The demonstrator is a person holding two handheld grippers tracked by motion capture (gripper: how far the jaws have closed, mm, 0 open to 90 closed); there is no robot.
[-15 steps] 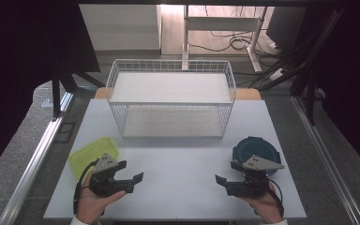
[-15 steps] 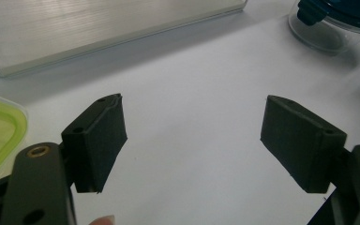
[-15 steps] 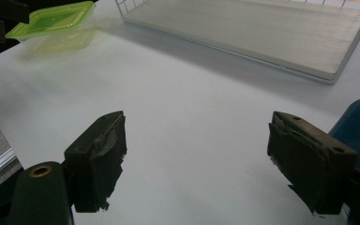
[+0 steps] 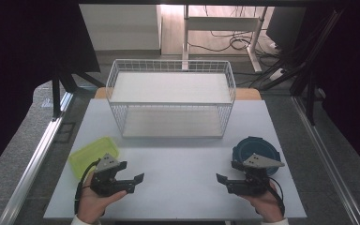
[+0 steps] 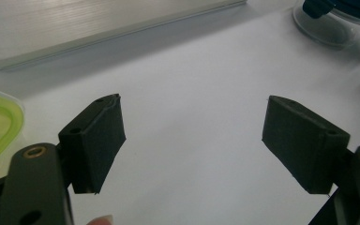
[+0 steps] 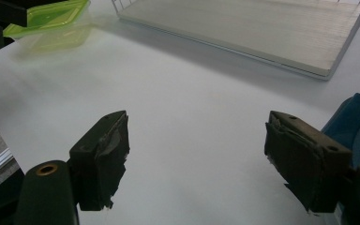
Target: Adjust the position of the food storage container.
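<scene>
While the white table [image 4: 178,159] lies bare between them, the wire rack [image 4: 171,101] at the far side could be knocked if either container is carried in too low. Near right, the blue round container [image 4: 253,149] sits just beside the right hand-held gripper [image 4: 225,180]; near left, the green lidded box [image 4: 91,153] beside the left hand-held gripper [image 4: 136,180]. Both stand wide apart, holding nothing; a pinch on a slick lid rim might slip.
</scene>
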